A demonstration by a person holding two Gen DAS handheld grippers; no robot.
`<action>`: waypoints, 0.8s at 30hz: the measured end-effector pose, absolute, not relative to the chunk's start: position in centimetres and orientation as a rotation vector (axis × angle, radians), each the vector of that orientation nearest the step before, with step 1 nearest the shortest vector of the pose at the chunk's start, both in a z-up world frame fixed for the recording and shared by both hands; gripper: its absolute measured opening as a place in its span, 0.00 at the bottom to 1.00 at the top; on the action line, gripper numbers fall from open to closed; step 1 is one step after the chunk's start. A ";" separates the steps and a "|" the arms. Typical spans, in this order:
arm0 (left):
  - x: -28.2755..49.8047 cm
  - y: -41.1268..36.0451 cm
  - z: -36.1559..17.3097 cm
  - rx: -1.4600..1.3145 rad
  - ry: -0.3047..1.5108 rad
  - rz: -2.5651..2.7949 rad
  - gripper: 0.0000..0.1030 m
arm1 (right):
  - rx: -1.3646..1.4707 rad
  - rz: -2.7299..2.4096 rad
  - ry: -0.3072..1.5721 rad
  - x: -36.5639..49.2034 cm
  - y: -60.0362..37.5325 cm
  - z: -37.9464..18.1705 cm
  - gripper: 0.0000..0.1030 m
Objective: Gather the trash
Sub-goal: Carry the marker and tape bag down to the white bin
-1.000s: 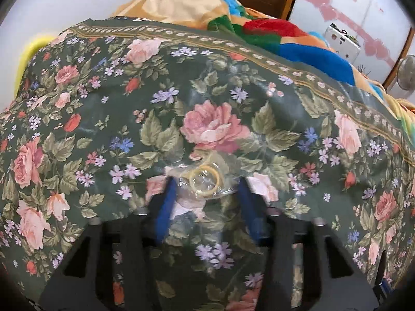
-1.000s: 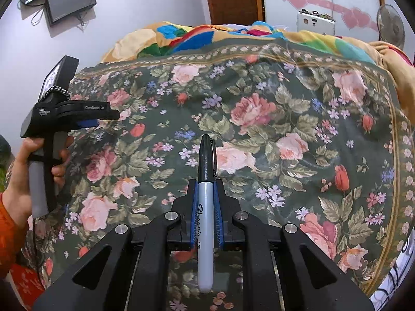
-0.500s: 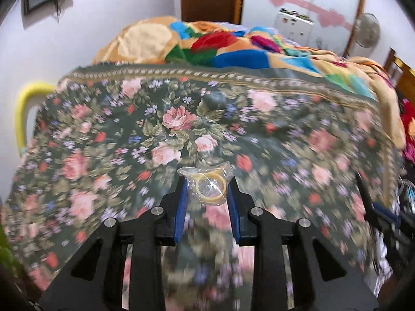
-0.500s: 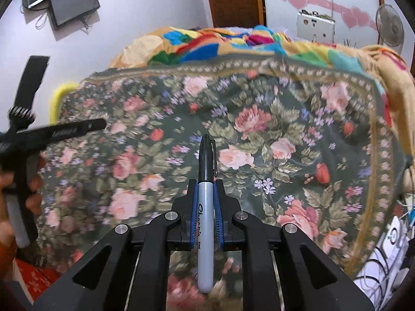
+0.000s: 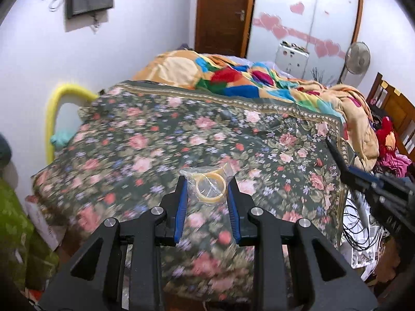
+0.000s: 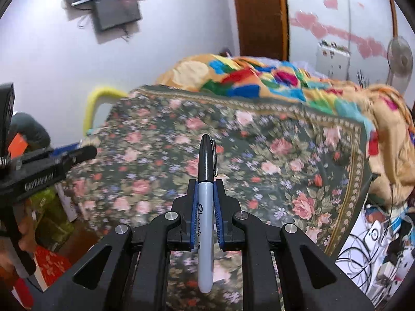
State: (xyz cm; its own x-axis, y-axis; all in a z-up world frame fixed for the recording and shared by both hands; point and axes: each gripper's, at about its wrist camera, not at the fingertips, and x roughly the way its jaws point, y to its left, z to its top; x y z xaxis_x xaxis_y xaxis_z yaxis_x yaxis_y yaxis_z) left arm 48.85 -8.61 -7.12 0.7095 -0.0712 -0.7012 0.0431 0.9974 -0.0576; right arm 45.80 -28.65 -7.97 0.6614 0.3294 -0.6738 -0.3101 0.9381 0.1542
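Carrying step, by the look of it: left tool [image 5: 206,190] clenches a bagged tape roll [image 5: 209,187]; right tool [image 6: 205,197] grips a Sharpie marker [image 6: 205,207] above the floral bedspread [image 5: 145,140]; next, both need a bin, none visible.

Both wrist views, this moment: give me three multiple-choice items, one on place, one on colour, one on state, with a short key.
1. Where is the clear bag with the yellow tape ring?
A. Lying on the floral bedspread
B. Between the left gripper's fingers
C. On the wall-mounted screen

2. What colour is the cap of the marker?
A. Red
B. Yellow
C. Black

3. What state is the right gripper in?
A. Wide open and empty
B. Shut on the marker
C. Out of view

Key: 1 B, the bag sits between the blue pads of the left gripper, lifted above the floral bedspread. 2 C, the cap above the grey barrel is black. 3 B, both pads press the barrel.
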 end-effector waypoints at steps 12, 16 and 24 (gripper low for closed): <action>35.6 2.1 -6.0 -0.104 0.788 0.122 0.28 | -0.057 0.551 0.686 37.4 -18.5 -3.3 0.11; 31.8 5.9 -6.5 -0.125 0.789 0.188 0.28 | -0.084 0.632 0.693 35.0 -14.3 -3.5 0.11; 25.7 12.7 -9.0 -0.192 0.817 0.275 0.28 | -0.160 0.774 0.751 31.4 -5.9 -6.0 0.11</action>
